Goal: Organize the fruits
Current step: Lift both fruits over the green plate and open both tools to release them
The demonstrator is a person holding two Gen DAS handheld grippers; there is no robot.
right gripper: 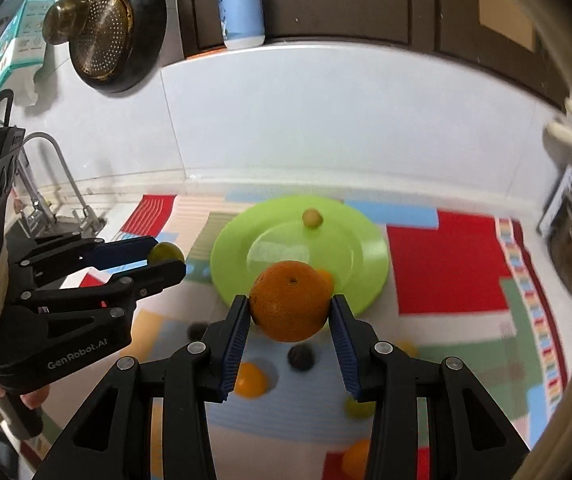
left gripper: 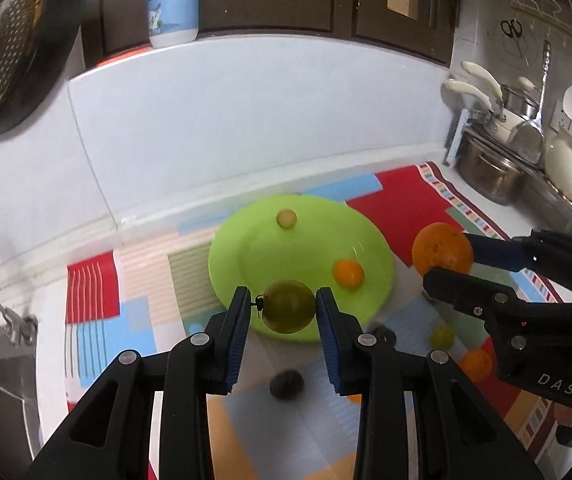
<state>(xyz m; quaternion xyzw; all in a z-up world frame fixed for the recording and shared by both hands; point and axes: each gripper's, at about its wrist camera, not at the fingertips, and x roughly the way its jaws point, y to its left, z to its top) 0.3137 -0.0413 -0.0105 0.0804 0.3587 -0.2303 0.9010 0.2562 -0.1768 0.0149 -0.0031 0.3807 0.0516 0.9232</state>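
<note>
1. Right now your left gripper (left gripper: 283, 306) is closed on a dark green round fruit (left gripper: 289, 306), held across its middle just above the near rim of the lime-green plate (left gripper: 245, 240); a small stem juts toward the left pad.
2. Your right gripper (right gripper: 290, 307) is clamped on a large orange (right gripper: 290, 306), also pinched at its widest girth, hanging over the plate's near edge.
3. Both fruits look firm, smooth-skinned and round, so they will likely roll once let go; lower them close to the plate's flat centre before opening, and keep the squeeze gentle to avoid bruising.
4. On the plate sit a small yellowish fruit (left gripper: 286, 218) toward the far side and a small orange (left gripper: 348, 273) at the right.
5. Loose fruit lies nearer on the patchwork mat (right gripper: 446, 268): a dark one (right gripper: 301, 357), an orange one (right gripper: 249, 380), a yellow-green one (left gripper: 442, 336).
6. Far right stands a rack of pots (left gripper: 490, 172).
</note>
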